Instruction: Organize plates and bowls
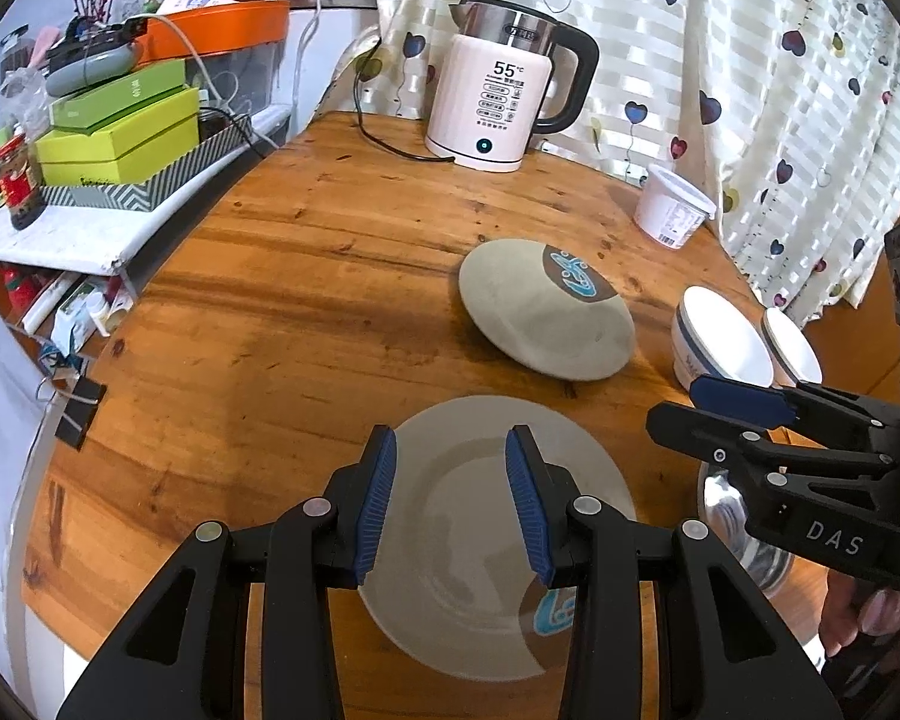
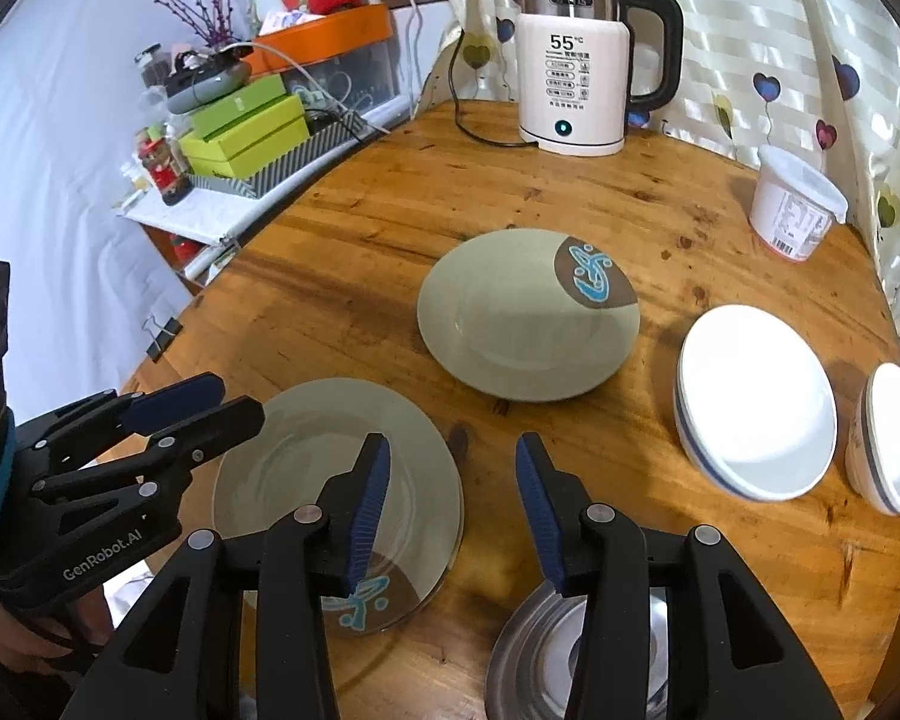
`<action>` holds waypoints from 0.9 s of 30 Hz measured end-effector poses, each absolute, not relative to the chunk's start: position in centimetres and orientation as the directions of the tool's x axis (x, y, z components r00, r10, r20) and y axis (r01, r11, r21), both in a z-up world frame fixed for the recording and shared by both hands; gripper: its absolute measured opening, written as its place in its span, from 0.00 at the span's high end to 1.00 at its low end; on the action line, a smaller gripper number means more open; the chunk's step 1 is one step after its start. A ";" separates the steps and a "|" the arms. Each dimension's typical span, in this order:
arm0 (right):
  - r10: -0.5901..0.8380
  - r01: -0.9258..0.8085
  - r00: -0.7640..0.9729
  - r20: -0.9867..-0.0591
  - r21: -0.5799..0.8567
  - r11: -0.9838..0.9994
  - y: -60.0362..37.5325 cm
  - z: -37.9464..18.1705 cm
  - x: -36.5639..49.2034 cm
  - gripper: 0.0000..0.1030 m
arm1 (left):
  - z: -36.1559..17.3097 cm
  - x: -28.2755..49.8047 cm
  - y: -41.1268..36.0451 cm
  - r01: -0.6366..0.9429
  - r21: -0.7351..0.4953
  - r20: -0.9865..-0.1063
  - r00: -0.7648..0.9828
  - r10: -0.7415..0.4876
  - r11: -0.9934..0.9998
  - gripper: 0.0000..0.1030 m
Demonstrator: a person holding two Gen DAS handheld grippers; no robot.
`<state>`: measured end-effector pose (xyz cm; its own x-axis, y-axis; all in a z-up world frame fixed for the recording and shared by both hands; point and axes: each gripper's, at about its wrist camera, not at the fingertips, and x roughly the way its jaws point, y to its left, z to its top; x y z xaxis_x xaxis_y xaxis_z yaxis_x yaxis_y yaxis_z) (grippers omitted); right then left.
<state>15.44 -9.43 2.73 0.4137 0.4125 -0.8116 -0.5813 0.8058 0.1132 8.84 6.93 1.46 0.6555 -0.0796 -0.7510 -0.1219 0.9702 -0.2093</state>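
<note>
Two grey-green plates with a brown and blue mark lie on the round wooden table. The near plate lies under my open, empty left gripper, which also shows in the right wrist view. The far plate lies mid-table. Two white bowls with blue bands, a large one and a small one, stand at the right. A steel bowl sits at the near edge under my open, empty right gripper.
A white electric kettle with its cord stands at the back of the table. A white tub stands at the back right by the curtain. A shelf with green boxes stands left of the table.
</note>
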 end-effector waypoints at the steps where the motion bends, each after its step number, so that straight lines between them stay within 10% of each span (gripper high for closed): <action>1: 0.413 -0.583 0.414 -0.811 0.111 0.805 -9.4 2.8 15.6 0.58 | 1.5 9.0 6.9 -0.119 -0.209 -0.751 0.655 -0.082 0.971 0.62; 27: 0.403 -0.601 0.404 -0.822 0.094 0.794 -9.2 4.6 24.0 0.57 | 2.2 16.7 8.7 -0.107 -0.287 -0.760 0.630 -0.158 0.952 0.62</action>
<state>23.99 -9.20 4.60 0.4036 0.4028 -0.8215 -0.6011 0.7936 0.0939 16.72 8.70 2.22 0.6298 -0.1583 -0.7605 -0.1074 0.9519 -0.2871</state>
